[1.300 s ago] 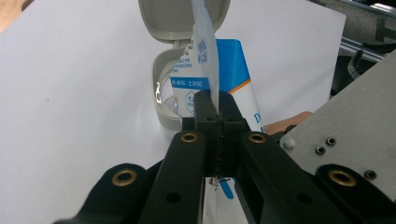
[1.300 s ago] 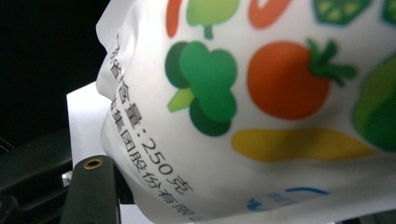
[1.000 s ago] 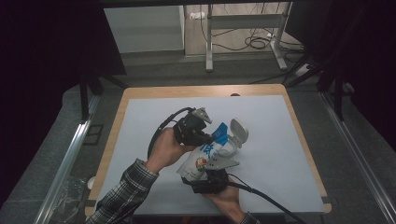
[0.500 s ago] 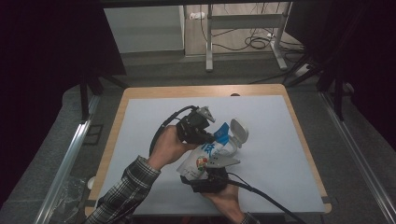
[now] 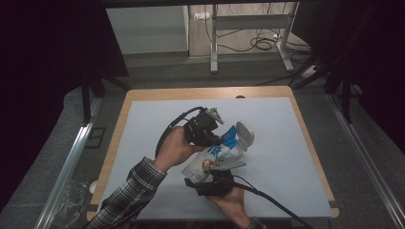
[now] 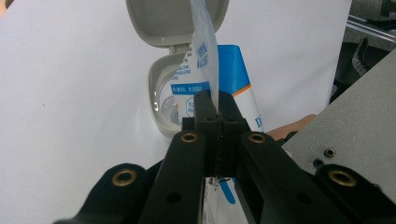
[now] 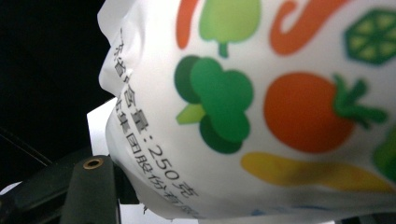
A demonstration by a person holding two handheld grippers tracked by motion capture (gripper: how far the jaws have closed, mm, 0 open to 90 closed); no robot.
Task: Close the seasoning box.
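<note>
A white and blue bag (image 5: 213, 155) printed with vegetables (image 7: 261, 107) is held up above the table between both grippers. My left gripper (image 6: 217, 105) is shut on the bag's top edge (image 6: 205, 51), and it sits left of the bag in the high view (image 5: 210, 134). My right gripper (image 5: 213, 174) is under the bag near the table's front, shut on its lower end, with one black jaw at the lower left of the right gripper view. A small grey container (image 6: 161, 100) with its hinged lid (image 6: 177, 21) open stands just beyond the bag's top (image 5: 243, 134).
The grey mat (image 5: 143, 138) lies on a wooden table (image 5: 114, 143). Cables trail from both grippers, one toward the front right (image 5: 272, 202). Metal rails (image 5: 71, 162) run along both sides, and a desk frame (image 5: 215, 38) stands beyond the far edge.
My left gripper has shifted slightly to the right with the bag's top, closer to the open container. The right gripper has hardly moved.
</note>
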